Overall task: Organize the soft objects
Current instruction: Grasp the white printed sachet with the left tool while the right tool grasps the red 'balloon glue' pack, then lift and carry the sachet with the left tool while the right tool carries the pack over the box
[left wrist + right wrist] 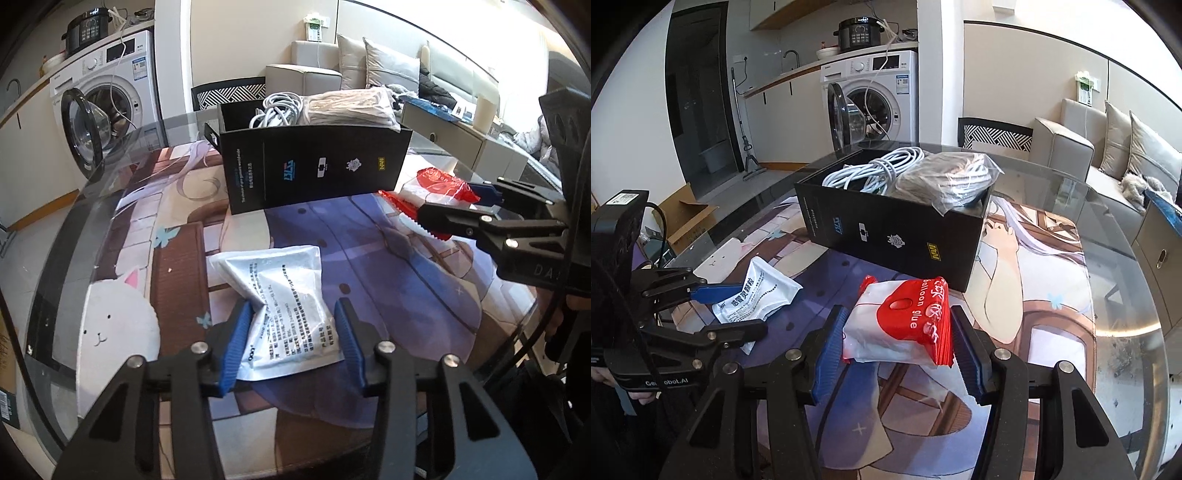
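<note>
A white foil pouch (284, 306) with black print lies on the printed mat; my left gripper (293, 343) is open with a blue pad on each side of it. It also shows in the right wrist view (757, 295). A red and white "balloon glue" pack (905, 325) sits between the open pads of my right gripper (897, 350), which touch or nearly touch its sides. The pack shows in the left wrist view (432, 192) too. A black box (897, 229) behind holds a white cable coil (879, 170) and a bagged beige bundle (945, 181).
The round glass table (1126, 295) carries an anime-print mat (1034, 258). A chair back (993, 134) stands behind the box, a sofa (1108, 155) to the right, a washing machine (871, 99) with its door open at the back, a cardboard box (687, 218) on the floor.
</note>
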The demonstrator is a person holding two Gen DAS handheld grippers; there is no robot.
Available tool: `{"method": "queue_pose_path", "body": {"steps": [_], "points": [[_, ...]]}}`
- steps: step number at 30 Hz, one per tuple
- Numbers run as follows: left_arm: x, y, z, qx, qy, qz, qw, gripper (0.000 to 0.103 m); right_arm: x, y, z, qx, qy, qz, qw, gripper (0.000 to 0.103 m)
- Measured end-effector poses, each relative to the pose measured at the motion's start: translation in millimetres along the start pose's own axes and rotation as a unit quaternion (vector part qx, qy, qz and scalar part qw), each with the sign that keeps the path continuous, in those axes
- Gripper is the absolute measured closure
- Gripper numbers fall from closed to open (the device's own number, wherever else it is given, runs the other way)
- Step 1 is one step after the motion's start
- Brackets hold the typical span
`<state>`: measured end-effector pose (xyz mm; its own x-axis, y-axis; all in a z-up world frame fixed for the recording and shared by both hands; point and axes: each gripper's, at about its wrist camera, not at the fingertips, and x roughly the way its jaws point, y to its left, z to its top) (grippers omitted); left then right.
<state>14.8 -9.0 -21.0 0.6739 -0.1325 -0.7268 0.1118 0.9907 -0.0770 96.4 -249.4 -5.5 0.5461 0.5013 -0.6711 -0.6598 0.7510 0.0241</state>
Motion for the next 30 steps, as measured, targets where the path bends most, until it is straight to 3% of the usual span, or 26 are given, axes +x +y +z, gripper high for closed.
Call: {"method": "queue_pose_path", "body": {"steps": [4, 5, 10, 13, 14, 15, 23, 25, 27, 30], "points": [[-5.4, 1.2, 3.6, -0.006, -0.011, -0.010, 0.9999, 0.078, -5.3, 2.4, 0.4, -0.002, -0.010, 0.004, 1.000, 0.047], [-4.1, 2.0, 4.0, -0.005, -0.007, -0.011, 0.9999, 0.090, -6.7, 2.8, 0.6, -0.004, -0.011, 0.003, 1.000, 0.047], [-0.2, 2.8, 2.8, -0.011, 0.002, -0.011, 0.9999, 0.091, -12.0, 3.0, -0.3, -0.006, -0.014, 0.003, 1.000, 0.047], [-0.3, 3.7, 6.3, -0.024, 0.008, -0.010, 0.9996, 0.077, -13.8, 2.1, -0.3, -0.005, -0.014, 0.002, 1.000, 0.047], [-0.3, 3.5, 7.5, -0.028, 0.008, -0.012, 0.9995, 0.058, -15.1, 1.8, -0.7, -0.005, -0.015, 0.001, 1.000, 0.047], [-0.7, 2.9, 8.3, -0.033, 0.008, -0.015, 0.9993, 0.048, -15.7, 0.9, -0.8, -0.005, -0.015, 0.000, 1.000, 0.047], [11.6, -17.2, 12.6, -0.016, 0.026, -0.010, 0.9995, 0.046, -21.0, -5.8, -2.1, -0.001, -0.018, -0.005, 1.000, 0.047], [13.2, -21.3, 13.6, -0.012, 0.027, -0.008, 0.9995, 0.041, -21.8, -7.5, -2.4, 0.000, -0.018, -0.006, 1.000, 0.047], [15.8, -24.6, 13.9, -0.007, 0.029, 0.000, 0.9995, 0.024, -22.0, -8.2, -2.7, 0.001, -0.019, -0.006, 1.000, 0.047], [19.2, -31.1, 11.3, 0.009, 0.024, 0.013, 0.9996, 0.022, -21.8, -8.1, -2.7, 0.001, -0.019, -0.006, 1.000, 0.047]]}}
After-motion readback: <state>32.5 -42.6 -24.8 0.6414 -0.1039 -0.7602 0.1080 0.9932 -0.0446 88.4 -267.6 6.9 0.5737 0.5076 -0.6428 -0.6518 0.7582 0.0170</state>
